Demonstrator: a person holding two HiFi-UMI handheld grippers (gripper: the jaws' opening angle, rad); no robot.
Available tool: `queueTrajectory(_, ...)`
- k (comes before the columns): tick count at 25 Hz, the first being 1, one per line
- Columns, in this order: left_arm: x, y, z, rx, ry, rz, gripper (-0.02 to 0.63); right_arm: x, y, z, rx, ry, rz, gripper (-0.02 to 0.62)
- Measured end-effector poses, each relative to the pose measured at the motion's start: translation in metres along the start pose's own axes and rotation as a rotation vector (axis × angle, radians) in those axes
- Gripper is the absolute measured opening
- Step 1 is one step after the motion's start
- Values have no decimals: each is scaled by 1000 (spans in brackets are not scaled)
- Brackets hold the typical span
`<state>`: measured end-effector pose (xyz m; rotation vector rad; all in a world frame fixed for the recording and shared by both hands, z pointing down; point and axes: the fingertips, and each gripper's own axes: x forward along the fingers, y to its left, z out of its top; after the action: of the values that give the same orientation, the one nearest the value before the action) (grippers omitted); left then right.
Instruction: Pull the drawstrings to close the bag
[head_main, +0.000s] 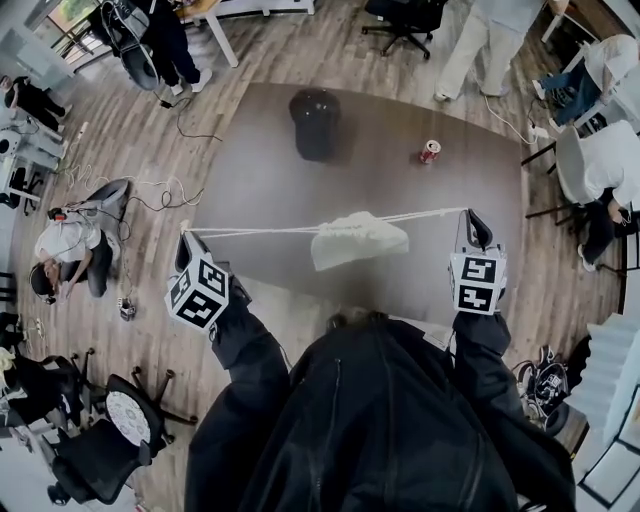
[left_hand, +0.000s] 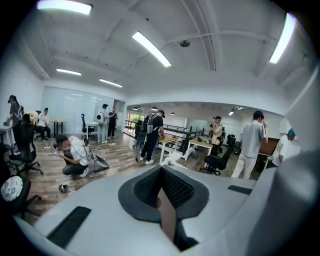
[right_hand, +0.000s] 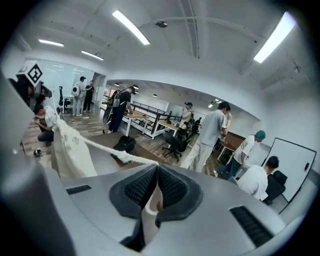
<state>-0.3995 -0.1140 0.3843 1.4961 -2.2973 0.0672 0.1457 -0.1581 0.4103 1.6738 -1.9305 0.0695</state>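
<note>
white drawstrings (head_main: 260, 230) taut between outspread grippers (head_main: 187, 240) (head_main: 471, 218), seemingly pinched

Ceiling strip lights (left_hand: 151, 49) give the room bright, even, cool light. In the left gripper view, strips at 11 and 1 o'clock glare white. The right gripper view has the same glare at 2 o'clock. Both views bend strongly and have black corners, and the left gripper (left_hand: 162, 192) and right gripper (right_hand: 156, 187) look soft at 6 o'clock. The head view is sharp in the middle, where the white drawstring (head_main: 270, 230) reads clearly. There the floor (head_main: 250, 60) curves at the edges, shadows are faint, and the black jacket (head_main: 380, 430) at 6 o'clock loses detail.
</note>
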Motion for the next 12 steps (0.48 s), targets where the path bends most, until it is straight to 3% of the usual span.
queueTrajectory(12,6,27,-17,4,40,69,32,5,-23,-38,56,76,-48,34)
